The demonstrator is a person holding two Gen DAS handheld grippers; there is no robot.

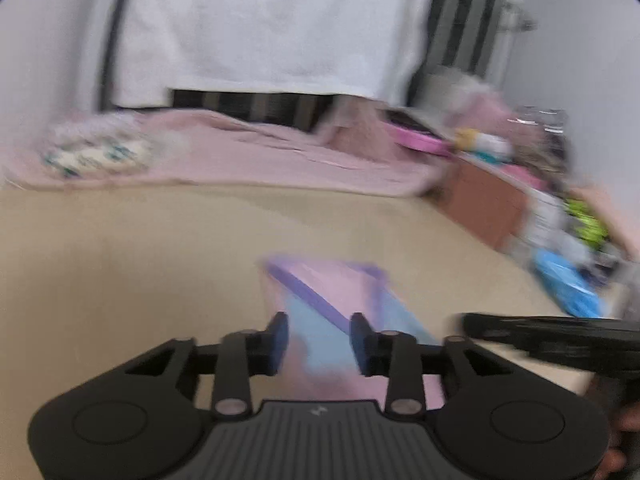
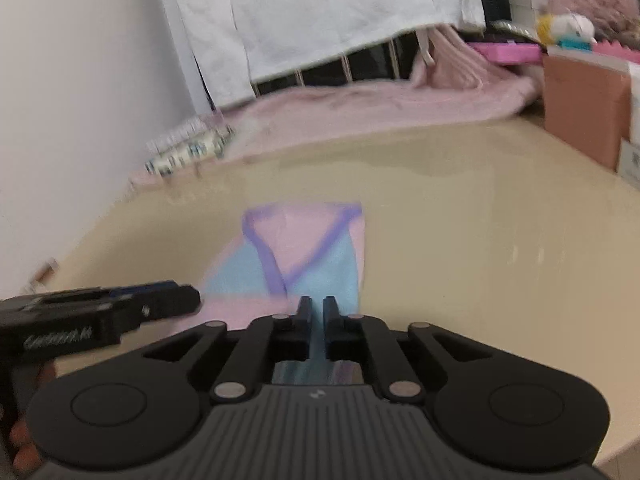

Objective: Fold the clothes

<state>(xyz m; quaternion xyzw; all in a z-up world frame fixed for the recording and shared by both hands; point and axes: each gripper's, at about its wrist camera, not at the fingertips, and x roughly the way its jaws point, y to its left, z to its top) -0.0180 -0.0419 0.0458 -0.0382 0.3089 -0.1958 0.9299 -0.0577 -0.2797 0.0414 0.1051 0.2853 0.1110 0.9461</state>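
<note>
A small folded garment (image 2: 308, 248), pink and light blue with purple trim, lies flat on the beige table (image 2: 480, 220). My right gripper (image 2: 317, 312) is at the garment's near edge, its fingers drawn almost together with blue cloth pinched between them. In the left wrist view the garment (image 1: 320, 296) lies under and ahead of my left gripper (image 1: 319, 332), which is open just above the cloth. The left gripper (image 2: 176, 300) shows in the right wrist view at the left, and the right gripper (image 1: 520, 332) enters the left wrist view from the right. Both views are motion-blurred.
A pink blanket (image 1: 280, 152) lies across the far side of the table with a patterned pouch (image 1: 96, 152) on its left. A brown box (image 2: 580, 100) and a pile of small items (image 1: 560, 220) line the right edge. A white cloth (image 1: 272, 20) hangs behind.
</note>
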